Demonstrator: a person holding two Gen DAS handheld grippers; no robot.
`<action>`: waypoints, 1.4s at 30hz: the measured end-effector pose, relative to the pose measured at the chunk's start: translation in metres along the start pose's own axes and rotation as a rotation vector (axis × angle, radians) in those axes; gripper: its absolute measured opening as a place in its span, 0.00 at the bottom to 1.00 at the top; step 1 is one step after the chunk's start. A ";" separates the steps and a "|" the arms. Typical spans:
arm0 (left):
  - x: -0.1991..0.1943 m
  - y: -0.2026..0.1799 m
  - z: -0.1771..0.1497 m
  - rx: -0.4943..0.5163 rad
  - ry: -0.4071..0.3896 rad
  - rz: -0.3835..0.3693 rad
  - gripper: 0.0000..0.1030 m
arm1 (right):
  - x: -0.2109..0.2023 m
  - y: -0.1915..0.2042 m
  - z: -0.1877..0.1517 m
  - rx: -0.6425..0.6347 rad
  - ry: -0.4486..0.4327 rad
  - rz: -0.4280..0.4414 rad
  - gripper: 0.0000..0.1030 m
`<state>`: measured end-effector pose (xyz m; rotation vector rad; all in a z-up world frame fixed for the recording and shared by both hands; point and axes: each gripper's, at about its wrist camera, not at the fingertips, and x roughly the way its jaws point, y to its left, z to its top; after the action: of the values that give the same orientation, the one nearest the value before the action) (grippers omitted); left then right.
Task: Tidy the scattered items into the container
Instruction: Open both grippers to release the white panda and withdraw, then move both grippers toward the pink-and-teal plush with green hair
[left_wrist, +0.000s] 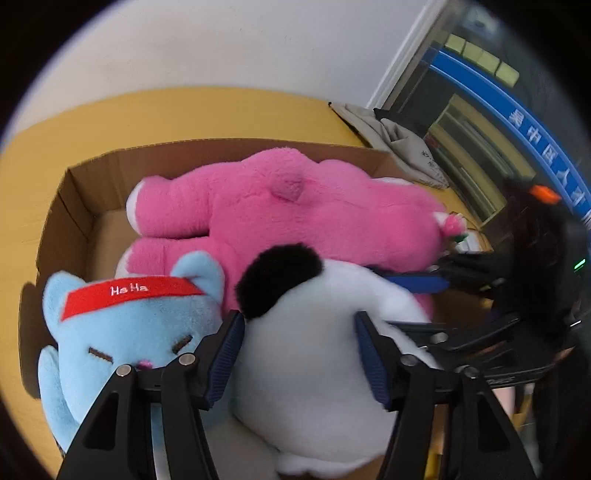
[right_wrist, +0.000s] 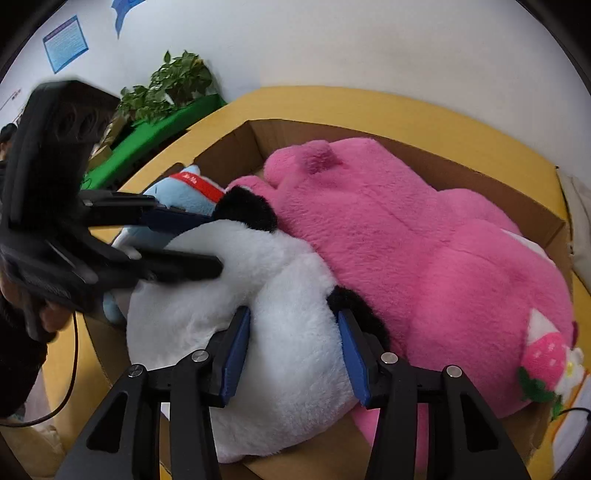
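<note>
hand-held gripper (left_wrist: 299, 350) | black frame | blue ribbed pads | silver screws | black cable

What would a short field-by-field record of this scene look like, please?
container: cardboard box on yellow table
pink plush: lying in the box, filling most of it
white plush: black-eared, against the pink one
blue plush: red "Ha Ha" headband, beside the white plush; inside or not unclear
left gripper: pads flank white plush; grip unclear
right gripper: pads pressed into white plush

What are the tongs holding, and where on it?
The white plush: left tongs clamp it beside one black ear, right tongs clamp its body near the other.
</note>
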<state>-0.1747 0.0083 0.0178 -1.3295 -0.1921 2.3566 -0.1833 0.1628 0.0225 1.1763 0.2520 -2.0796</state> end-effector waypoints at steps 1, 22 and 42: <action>-0.001 0.000 0.001 -0.006 0.006 -0.002 0.60 | -0.002 0.001 -0.001 -0.003 -0.007 -0.013 0.51; -0.152 -0.067 -0.093 0.022 -0.287 0.146 0.78 | -0.155 0.086 -0.090 0.215 -0.359 -0.328 1.00; -0.183 -0.108 -0.135 0.024 -0.339 0.132 0.78 | -0.173 0.149 -0.117 0.206 -0.353 -0.494 1.00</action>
<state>0.0533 0.0156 0.1236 -0.9488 -0.1795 2.6765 0.0504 0.1985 0.1219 0.8951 0.1736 -2.7595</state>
